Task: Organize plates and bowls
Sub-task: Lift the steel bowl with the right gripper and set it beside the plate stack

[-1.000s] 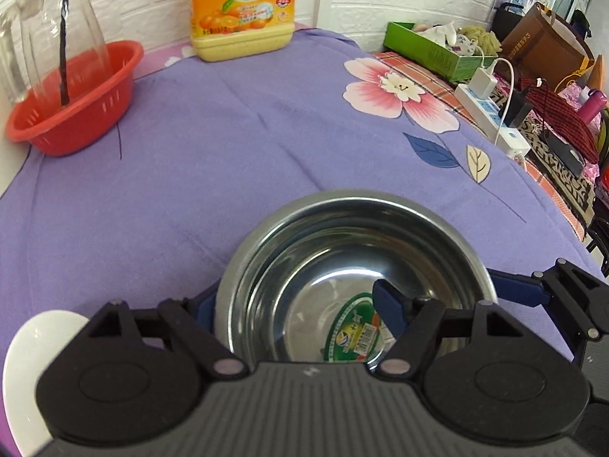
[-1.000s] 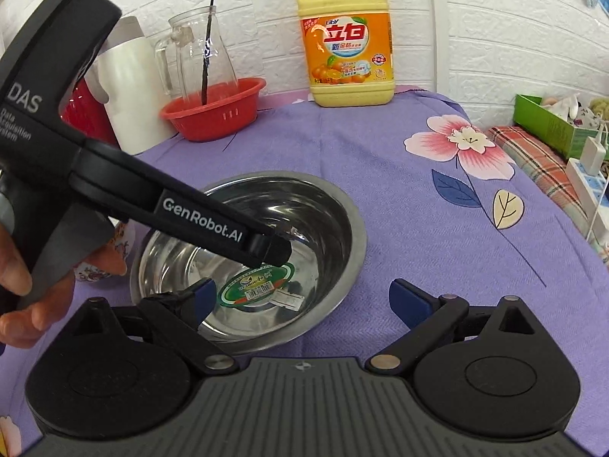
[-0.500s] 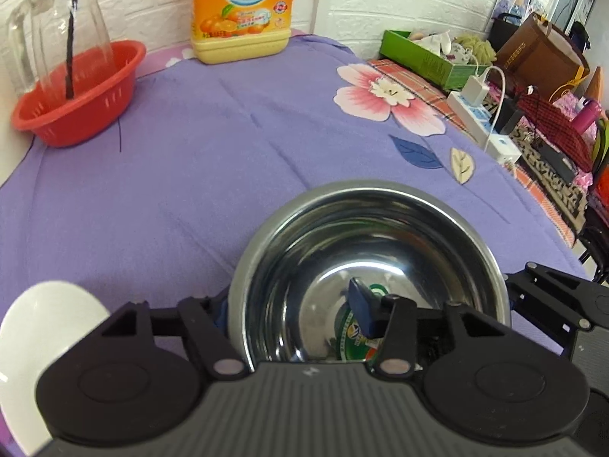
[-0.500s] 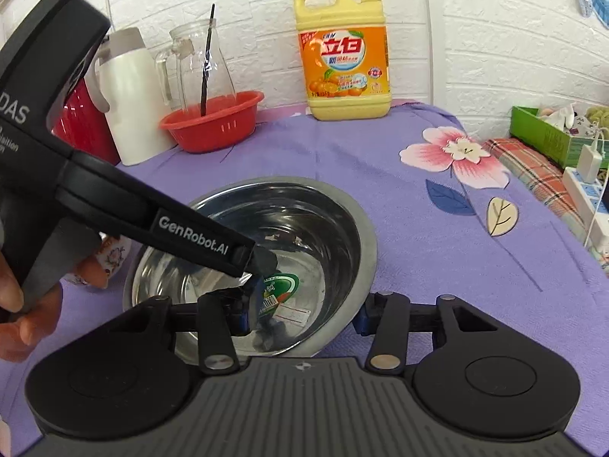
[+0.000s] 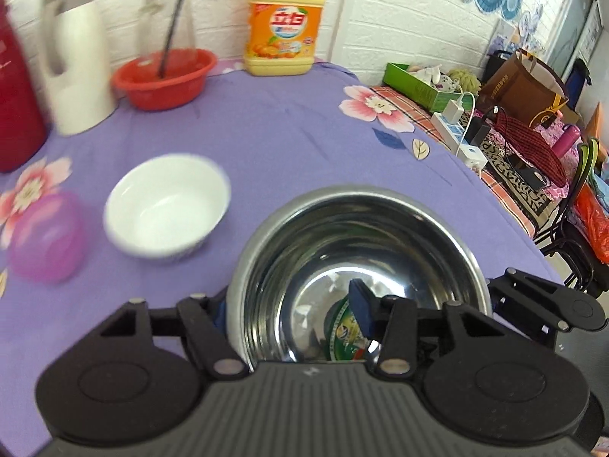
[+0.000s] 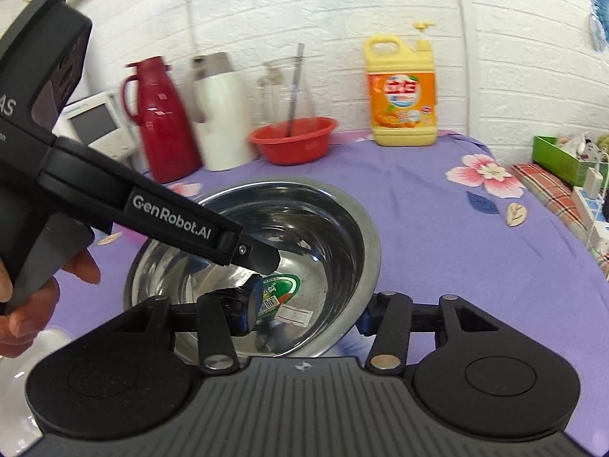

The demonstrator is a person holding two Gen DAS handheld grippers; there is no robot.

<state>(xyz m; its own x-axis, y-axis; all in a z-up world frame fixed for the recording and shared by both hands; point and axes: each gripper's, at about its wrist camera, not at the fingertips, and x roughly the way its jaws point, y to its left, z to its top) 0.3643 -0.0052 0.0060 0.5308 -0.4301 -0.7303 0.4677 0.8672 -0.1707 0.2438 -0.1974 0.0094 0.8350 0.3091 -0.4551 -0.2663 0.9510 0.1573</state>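
A large steel bowl with a green label inside is held off the purple table by both grippers. My left gripper is shut on its near left rim, one finger inside and one outside. My right gripper is shut on the bowl at its near right rim, likewise one finger inside and one outside. The left gripper's body crosses the right wrist view. A white bowl and a small pink bowl stand on the cloth to the left.
At the back stand a red basin with a glass jug, a white thermos, a red thermos and a yellow detergent bottle. A power strip and clutter lie off the table's right edge.
Both grippers closed on the steel bowl's rim and lifted it. The views rose and pulled back, so the white bowl, pink bowl and thermoses came into sight.
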